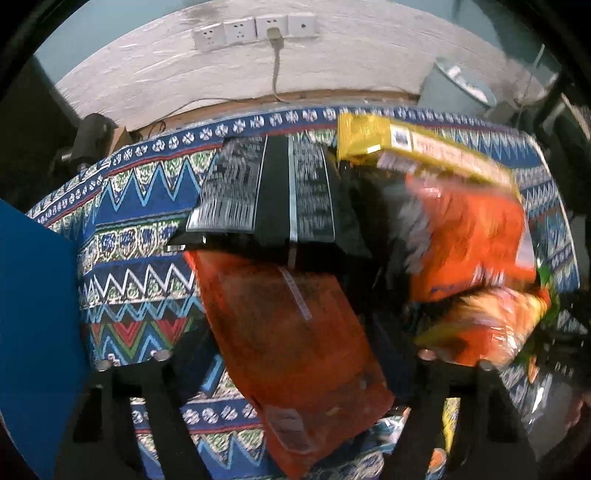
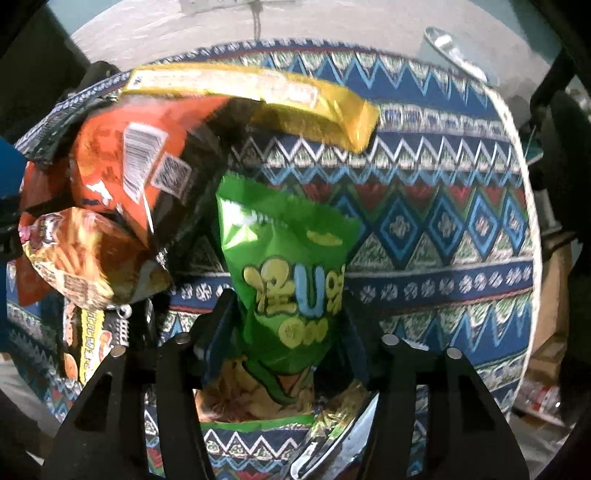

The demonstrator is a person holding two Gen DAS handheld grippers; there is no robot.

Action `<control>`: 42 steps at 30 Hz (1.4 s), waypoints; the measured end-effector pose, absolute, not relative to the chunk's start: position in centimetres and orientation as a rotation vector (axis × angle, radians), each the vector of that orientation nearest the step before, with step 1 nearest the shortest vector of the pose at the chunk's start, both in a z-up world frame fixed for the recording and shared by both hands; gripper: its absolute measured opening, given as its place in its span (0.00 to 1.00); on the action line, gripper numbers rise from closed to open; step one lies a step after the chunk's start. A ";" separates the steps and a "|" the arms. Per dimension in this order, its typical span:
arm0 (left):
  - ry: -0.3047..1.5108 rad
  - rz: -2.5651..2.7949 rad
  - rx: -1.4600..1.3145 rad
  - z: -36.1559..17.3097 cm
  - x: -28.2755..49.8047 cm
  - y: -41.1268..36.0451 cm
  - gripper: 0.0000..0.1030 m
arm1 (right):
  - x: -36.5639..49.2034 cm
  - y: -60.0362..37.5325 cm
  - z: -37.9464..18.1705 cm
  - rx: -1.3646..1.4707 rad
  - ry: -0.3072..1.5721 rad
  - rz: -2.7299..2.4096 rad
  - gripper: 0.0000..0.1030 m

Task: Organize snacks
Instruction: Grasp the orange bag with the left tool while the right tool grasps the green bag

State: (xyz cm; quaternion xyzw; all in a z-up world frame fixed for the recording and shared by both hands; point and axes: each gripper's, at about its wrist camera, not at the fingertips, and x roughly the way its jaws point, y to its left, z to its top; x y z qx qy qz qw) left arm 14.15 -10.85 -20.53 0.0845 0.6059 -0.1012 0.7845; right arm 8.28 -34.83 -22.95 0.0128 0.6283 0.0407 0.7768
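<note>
My left gripper (image 1: 306, 373) points down at the patterned tablecloth (image 1: 140, 236). Its jaws stand against both long edges of a flat orange snack bag (image 1: 295, 350), whose far end lies under a black bag (image 1: 266, 192) with white print. To the right, blurred, are a yellow pack (image 1: 417, 147), an orange-red bag (image 1: 472, 236) and a fries-print bag (image 1: 480, 325). My right gripper (image 2: 290, 332) is shut on a green snack bag (image 2: 288, 258), which is crumpled and narrowed between the pads. The yellow pack (image 2: 258, 96), orange-red bag (image 2: 122, 162) and fries-print bag (image 2: 85, 254) lie to its left.
A blue panel (image 1: 33, 314) stands at the left edge of the table. Behind the table are a wall with sockets (image 1: 255, 29) and a grey bin (image 1: 458, 88). A silvery packet (image 2: 332, 443) lies below the green bag. Bare tablecloth (image 2: 424, 229) spreads to the right.
</note>
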 end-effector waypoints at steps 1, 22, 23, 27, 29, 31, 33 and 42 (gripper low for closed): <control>1.314 -0.223 0.204 -20.6 13.9 -10.8 0.63 | 8.2 -34.9 -23.3 0.043 1.373 0.082 0.57; 1.329 -0.245 0.313 -21.4 11.4 -8.8 0.52 | 5.3 -34.3 -20.4 -0.003 1.292 0.104 0.37; 1.323 -0.244 0.328 -21.2 11.2 -9.2 0.46 | 5.0 -34.4 -20.2 -0.002 1.287 0.105 0.37; 1.282 -0.238 0.399 -20.4 10.1 -10.0 0.36 | 5.0 -35.1 -18.9 0.003 1.269 0.110 0.37; 1.282 -0.240 0.401 -20.0 9.6 -10.0 0.36 | 4.9 -35.3 -18.2 0.002 1.252 0.113 0.36; 1.272 -0.241 0.405 -19.5 9.0 -9.9 0.35 | 5.3 -35.1 -17.5 -0.005 1.236 0.112 0.36; 1.252 -0.240 0.416 -18.7 8.3 -9.9 0.35 | 4.8 -34.6 -16.6 -0.012 1.218 0.113 0.36; 1.190 -0.275 0.412 -15.4 6.1 -9.5 0.35 | 3.7 -33.1 -14.1 -0.020 1.155 0.141 0.36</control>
